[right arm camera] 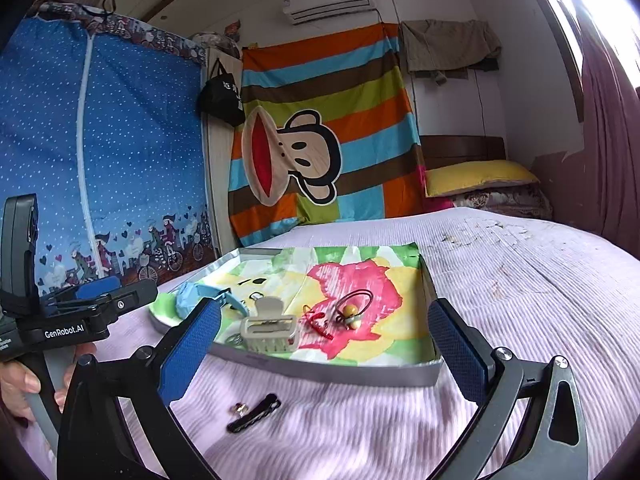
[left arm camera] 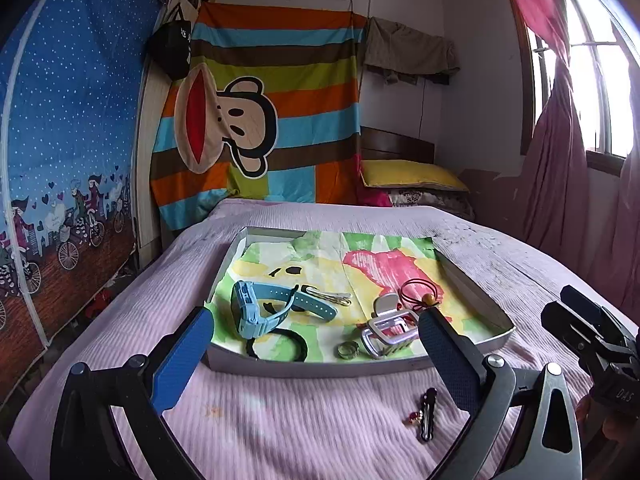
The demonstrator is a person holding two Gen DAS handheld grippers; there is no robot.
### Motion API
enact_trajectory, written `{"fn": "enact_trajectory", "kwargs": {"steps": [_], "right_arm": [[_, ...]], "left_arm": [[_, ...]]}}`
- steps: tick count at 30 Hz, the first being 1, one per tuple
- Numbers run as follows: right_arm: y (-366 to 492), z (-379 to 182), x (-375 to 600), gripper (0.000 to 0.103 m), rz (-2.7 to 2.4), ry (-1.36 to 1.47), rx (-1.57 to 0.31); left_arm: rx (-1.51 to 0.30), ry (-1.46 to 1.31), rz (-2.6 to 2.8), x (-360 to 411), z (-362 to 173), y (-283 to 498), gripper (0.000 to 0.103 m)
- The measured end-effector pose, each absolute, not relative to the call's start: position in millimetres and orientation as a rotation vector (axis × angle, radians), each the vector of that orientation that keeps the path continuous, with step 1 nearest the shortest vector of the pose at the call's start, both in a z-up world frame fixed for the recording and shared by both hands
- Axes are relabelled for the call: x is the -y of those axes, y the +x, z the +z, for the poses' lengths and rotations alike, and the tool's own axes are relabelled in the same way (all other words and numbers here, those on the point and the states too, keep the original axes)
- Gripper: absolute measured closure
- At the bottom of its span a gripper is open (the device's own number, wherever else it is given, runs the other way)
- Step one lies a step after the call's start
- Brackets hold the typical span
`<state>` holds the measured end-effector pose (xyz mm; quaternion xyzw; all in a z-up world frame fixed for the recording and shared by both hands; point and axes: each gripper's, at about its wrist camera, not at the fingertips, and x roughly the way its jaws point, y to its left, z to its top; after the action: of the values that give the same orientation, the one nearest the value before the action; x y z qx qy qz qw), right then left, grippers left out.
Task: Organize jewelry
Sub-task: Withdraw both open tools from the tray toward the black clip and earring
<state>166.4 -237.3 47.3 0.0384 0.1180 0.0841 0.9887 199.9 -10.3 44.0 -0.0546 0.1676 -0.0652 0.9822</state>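
Observation:
A shallow grey tray [left arm camera: 304,366] [right arm camera: 340,370] lined with a colourful cloth lies on the bed. Inside it are a blue watch [left arm camera: 256,310] [right arm camera: 196,298], a black hair tie [left arm camera: 278,346], a ring [left arm camera: 347,349], a white claw clip [left arm camera: 386,330] [right arm camera: 270,330], a red cord with a bead [left arm camera: 420,294] [right arm camera: 348,310] and a thin clip [left arm camera: 332,298]. Outside the tray, a black hair clip [left arm camera: 428,414] [right arm camera: 254,412] with a small earring [left arm camera: 414,418] [right arm camera: 239,407] beside it rests on the bedspread. My left gripper [left arm camera: 316,364] is open above the tray's near edge. My right gripper [right arm camera: 324,358] is open, empty, with the black clip below its span.
The pink ribbed bedspread [right arm camera: 520,280] stretches to the right and front of the tray. A yellow pillow [left arm camera: 408,176] lies at the head of the bed. A striped monkey sheet [left arm camera: 260,128] hangs behind; pink curtains [left arm camera: 560,160] hang at right. A hand [right arm camera: 16,380] holds the left gripper's handle.

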Motion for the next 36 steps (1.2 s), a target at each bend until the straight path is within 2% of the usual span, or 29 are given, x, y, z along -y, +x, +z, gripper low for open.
{"fn": "enact_trajectory", "kwargs": {"steps": [16, 33, 35, 36], "right_arm": [[132.5, 24.8, 226.9, 0.001, 0.199, 0.024, -0.310], [155.9, 6.1, 230.7, 0.002, 0.238, 0.056, -0.482], [160.8, 3.4, 232.3, 0.006, 0.246, 0.073, -0.508], [163.4, 2.1, 233.2, 0.013, 0.252, 0.081, -0.520]], "left_arm": [[-0.414, -0.118, -0.182, 0.6, 22.5, 178.0, 0.000], [-0.562, -0.057, -0.251, 12.1, 1.3, 185.0, 0.000], [-0.577, -0.055, -0.263, 12.9, 0.1, 187.5, 0.000], [-0.584, -0.054, -0.270, 13.8, -0.5, 188.6, 0.000]]}}
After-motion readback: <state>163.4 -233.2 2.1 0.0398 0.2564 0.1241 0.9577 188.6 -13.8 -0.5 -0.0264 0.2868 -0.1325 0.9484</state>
